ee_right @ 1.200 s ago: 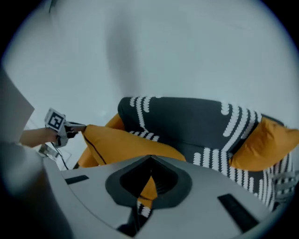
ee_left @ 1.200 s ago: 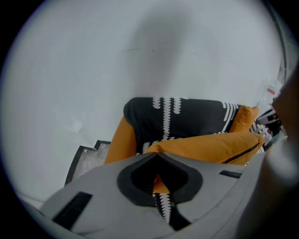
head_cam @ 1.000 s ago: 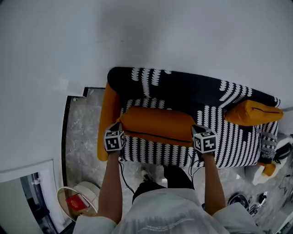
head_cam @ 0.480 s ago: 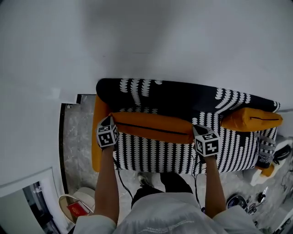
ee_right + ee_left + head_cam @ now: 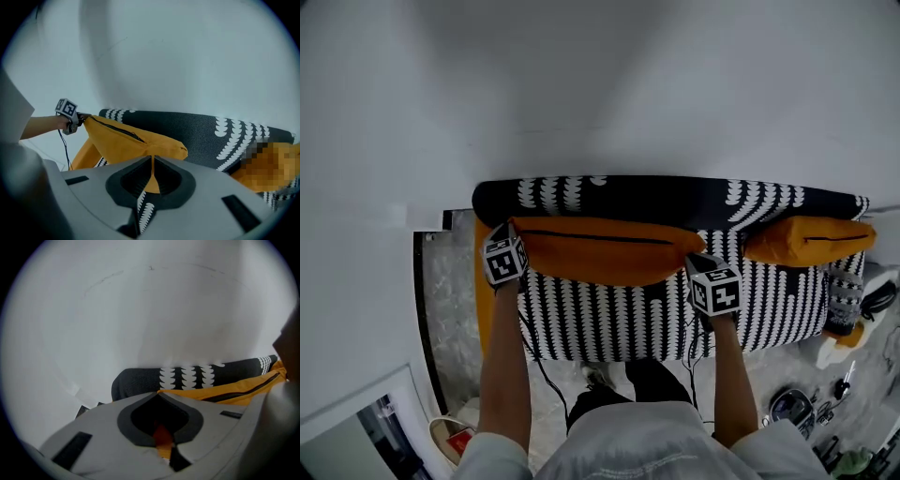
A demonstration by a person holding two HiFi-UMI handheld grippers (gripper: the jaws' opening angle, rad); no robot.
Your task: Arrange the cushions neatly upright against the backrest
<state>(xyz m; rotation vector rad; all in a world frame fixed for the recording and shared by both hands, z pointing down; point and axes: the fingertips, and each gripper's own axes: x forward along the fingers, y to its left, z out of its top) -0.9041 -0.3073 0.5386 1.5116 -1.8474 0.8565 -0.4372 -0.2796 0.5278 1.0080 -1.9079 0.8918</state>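
**Step in hand: setting the long cushion upright against the backrest.**
The left gripper [image 5: 514, 242] is clamped on the left corner of the cushion [image 5: 605, 251], at its 9 o'clock. The right gripper [image 5: 697, 262] is pinched shut on the right corner, at 3 o'clock. The cushion is orange and long, with a dark zip line on top. It stands on edge along the backrest [image 5: 675, 195], at 12 o'clock of the seat [image 5: 619, 319]; contact cannot be confirmed. Next move, as judged: press it flush, then release both corners evenly so it does not tip. A second cushion [image 5: 806, 241] waits at 3 o'clock.
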